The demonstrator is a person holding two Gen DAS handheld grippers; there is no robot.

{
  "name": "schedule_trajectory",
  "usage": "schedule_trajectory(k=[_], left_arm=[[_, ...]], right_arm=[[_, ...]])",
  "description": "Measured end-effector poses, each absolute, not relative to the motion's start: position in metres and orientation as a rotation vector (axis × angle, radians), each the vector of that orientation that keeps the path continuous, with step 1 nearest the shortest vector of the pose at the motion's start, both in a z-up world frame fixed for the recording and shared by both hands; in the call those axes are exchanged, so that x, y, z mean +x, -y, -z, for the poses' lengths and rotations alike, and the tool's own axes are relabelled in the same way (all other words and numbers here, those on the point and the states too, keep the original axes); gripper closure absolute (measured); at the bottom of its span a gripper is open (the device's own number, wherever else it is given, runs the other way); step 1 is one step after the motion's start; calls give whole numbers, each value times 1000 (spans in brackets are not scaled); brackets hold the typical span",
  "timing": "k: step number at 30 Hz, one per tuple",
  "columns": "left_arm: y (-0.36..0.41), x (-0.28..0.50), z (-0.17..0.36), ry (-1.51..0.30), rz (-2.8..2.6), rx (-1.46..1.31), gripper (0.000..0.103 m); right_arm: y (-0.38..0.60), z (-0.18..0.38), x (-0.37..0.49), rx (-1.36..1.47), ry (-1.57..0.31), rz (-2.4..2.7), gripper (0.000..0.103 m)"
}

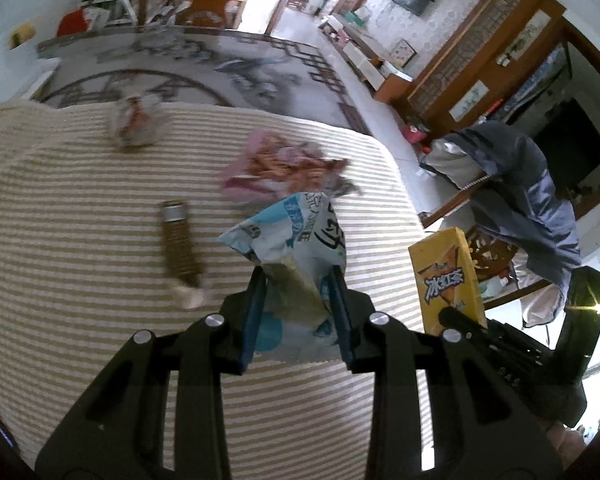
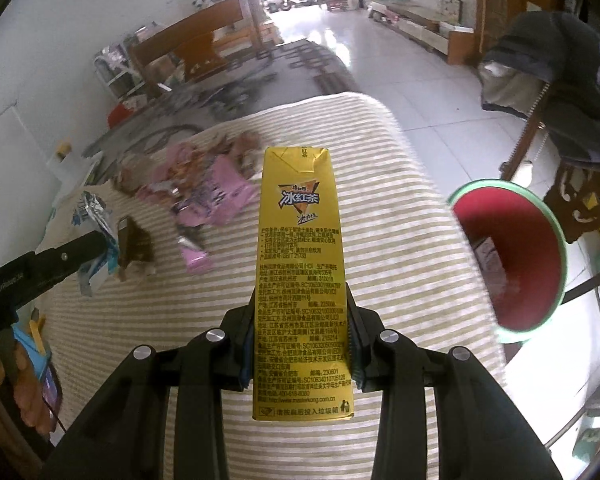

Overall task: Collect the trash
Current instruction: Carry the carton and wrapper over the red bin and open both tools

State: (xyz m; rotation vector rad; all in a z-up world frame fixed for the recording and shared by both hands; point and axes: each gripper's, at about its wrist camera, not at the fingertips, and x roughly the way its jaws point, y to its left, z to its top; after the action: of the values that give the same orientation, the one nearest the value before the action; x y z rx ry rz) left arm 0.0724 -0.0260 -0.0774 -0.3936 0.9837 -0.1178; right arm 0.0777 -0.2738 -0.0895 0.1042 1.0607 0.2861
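Note:
My left gripper [image 1: 298,276] is shut on a blue-and-white snack bag [image 1: 296,228] and holds it above the striped bed cover [image 1: 80,220]. My right gripper [image 2: 300,312] is shut on a yellow iced-tea carton [image 2: 300,272], held upright over the cover; the carton also shows in the left wrist view [image 1: 448,272]. On the cover lie a brown wrapper with a silver end [image 1: 178,240], a pink wrapper pile [image 1: 276,168] and a crumpled clear wrapper [image 1: 134,124]. A red bin with a green rim [image 2: 512,260] stands on the floor right of the bed.
A chair draped with a dark jacket [image 2: 560,92] stands beyond the bin. A patterned rug [image 1: 204,68] and white tiled floor [image 2: 400,80] lie past the bed. The left gripper's arm [image 2: 40,264] shows at the left of the right wrist view.

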Motion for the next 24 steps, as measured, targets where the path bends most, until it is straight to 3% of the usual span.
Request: schedule_trajectory(k=[24], left_arm=[[212,136,87,-1058,303,-318,72]], right_arm=[[454,93,111,224,-1049,-129,69]])
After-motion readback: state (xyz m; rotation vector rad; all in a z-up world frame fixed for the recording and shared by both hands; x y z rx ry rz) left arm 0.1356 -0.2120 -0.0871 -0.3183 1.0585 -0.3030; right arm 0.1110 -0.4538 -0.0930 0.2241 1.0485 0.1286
